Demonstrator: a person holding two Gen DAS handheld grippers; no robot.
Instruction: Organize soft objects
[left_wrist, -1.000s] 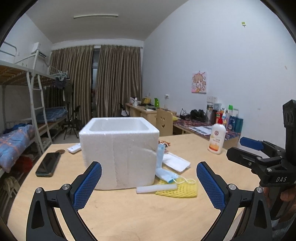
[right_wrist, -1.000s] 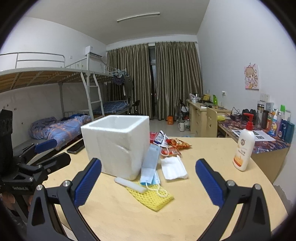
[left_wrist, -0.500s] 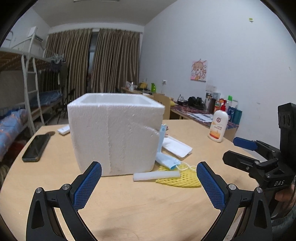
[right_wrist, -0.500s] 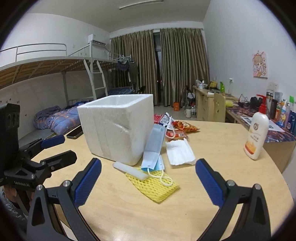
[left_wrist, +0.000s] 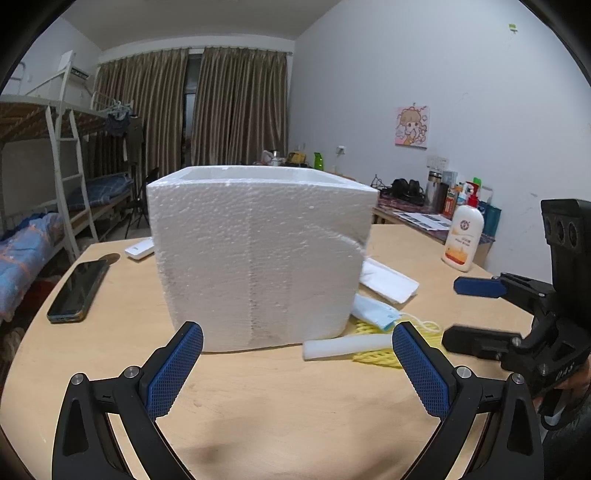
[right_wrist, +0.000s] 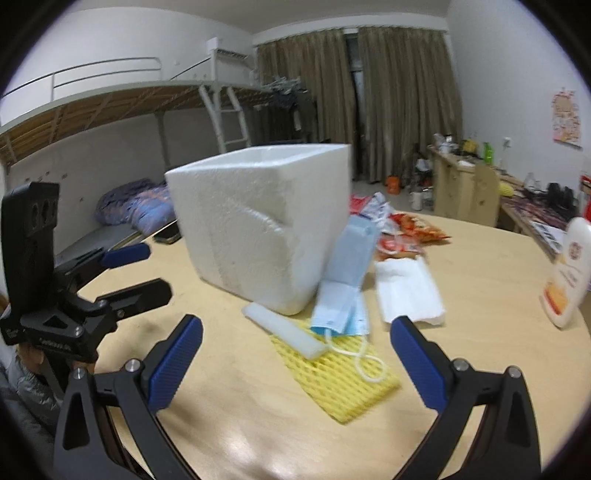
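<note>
A white foam box (left_wrist: 258, 254) (right_wrist: 258, 218) stands open-topped on the round wooden table (left_wrist: 280, 406). At its right side lie a yellow foam net (right_wrist: 340, 376) (left_wrist: 373, 354), a white foam stick (right_wrist: 284, 330) (left_wrist: 343, 347), blue face masks (right_wrist: 345, 280) (left_wrist: 373, 314) leaning on the box, and a white folded mask (right_wrist: 406, 288) (left_wrist: 388, 280). My left gripper (left_wrist: 297, 369) is open and empty, just short of the box's near wall. My right gripper (right_wrist: 295, 362) is open and empty, close over the net and stick.
A black phone (left_wrist: 79, 290) and a white remote (left_wrist: 139, 248) lie left of the box. A lotion bottle (left_wrist: 463, 238) (right_wrist: 565, 273) stands at the right. Snack packets (right_wrist: 399, 229) sit behind the masks. A bunk bed (left_wrist: 48, 184) and desks (right_wrist: 465, 184) surround the table.
Both grippers have moved forward and lower towards the table. The foam box looms larger for the left gripper; the net and stick are nearer the right gripper. Both stayed open.
</note>
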